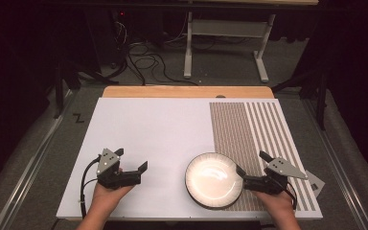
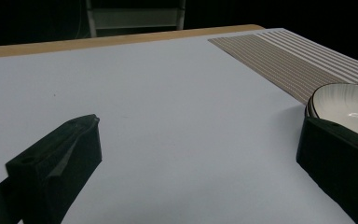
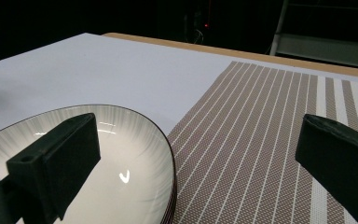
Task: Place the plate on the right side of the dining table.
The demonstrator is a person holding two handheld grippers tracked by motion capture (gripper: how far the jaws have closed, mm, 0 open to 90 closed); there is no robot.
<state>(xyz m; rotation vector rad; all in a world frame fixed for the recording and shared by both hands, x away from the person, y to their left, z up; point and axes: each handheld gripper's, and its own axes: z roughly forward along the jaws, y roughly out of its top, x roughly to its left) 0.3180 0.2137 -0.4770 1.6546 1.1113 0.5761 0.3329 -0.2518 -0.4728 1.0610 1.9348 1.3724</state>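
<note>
White with a dark rim, the plate (image 1: 214, 180) lies on the near right part of the surface (image 1: 153, 134), its right side overlapping the edge of the brown striped mat (image 1: 249, 129). We see the right claw (image 1: 252, 168) just beside the plate's right edge, jaws spread wide and empty; in the right gripper view one jaw hangs over the plate (image 3: 121, 158) and the other over the mat (image 3: 261, 121) (whether it touches the rim we cannot tell). Our left claw (image 1: 133, 159) hovers over bare white surface, well apart from the plate to its left, jaws also wide with nothing between them.
</note>
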